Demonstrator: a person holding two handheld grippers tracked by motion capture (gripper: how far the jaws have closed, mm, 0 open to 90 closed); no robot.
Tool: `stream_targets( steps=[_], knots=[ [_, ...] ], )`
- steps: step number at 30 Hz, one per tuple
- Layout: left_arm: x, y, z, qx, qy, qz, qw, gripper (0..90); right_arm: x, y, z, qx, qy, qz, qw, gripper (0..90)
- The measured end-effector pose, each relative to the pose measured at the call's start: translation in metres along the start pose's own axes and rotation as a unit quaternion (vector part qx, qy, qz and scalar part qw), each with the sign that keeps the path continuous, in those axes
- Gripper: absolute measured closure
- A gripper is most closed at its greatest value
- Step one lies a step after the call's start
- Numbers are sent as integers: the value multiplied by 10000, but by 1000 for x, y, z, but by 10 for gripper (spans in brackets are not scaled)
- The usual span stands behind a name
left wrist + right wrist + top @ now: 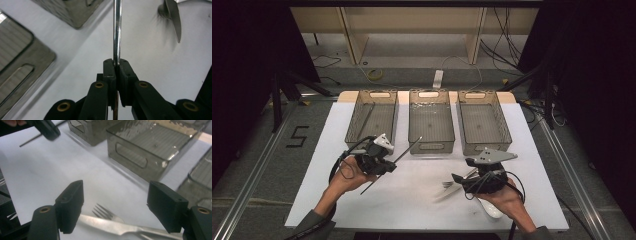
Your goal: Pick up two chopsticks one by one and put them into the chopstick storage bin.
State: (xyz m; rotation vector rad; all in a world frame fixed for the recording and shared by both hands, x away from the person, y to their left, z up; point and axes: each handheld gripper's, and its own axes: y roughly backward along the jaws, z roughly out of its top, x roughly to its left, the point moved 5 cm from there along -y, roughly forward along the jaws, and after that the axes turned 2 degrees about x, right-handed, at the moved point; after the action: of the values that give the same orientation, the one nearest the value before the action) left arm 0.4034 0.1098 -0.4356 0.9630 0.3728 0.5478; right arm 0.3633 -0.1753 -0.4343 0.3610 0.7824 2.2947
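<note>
A: Start at the left. What has the left tool [388, 164] got?

B: A thin metal rod [408, 148] — probably a chopstick — pinched tight between its closed jaws. In the left gripper view the rod [117, 32] runs straight out from between the pads, along the tool's own line. From above, its long axis runs diagonally: one end points down toward the near edge of the surface [362, 200], the other up and right, its tip just at the near wall of the middle bin [432, 146].

A: And the left bin [372, 116]?

B: It already holds a similar thin rod. It lies up and slightly left of the left tool, so I judge the held rod has to swing that way and line up with the bin's long side, front to back.

A: Now the right side.

B: The right tool [456, 178] has its jaws standing wide apart, gripping nothing. The fork [110, 216] lies on the surface between and just below the open jaws, and beside it lies a flat handle, likely a knife's. The fork's tines point away from the tool, toward the bins; its handle runs back under the right jaw.

A: Which hand is nearer the fork?

B: The right — it hovers directly over it. The left tool is well apart. A white spoon [490, 207] lies under the right hand, near the surface's near-right corner.
</note>
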Motion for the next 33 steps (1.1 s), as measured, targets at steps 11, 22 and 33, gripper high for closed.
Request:
stream_targets(
  steps=[11, 22, 33],
  knots=[
    [46, 21, 11, -368, 640, 305, 9968, 850, -4, 8, -22, 19, -269, -18, 9996, 263],
    [110, 39, 26, -613, 1352, 757, 9860, 850, 2, 7, -34, 23, -317, 8, 9995, 254],
    [159, 44, 44, -771, 1888, 1192, 9717, 849, 2, 11, -33, -63, -329, -11, 9994, 253]
  ],
)
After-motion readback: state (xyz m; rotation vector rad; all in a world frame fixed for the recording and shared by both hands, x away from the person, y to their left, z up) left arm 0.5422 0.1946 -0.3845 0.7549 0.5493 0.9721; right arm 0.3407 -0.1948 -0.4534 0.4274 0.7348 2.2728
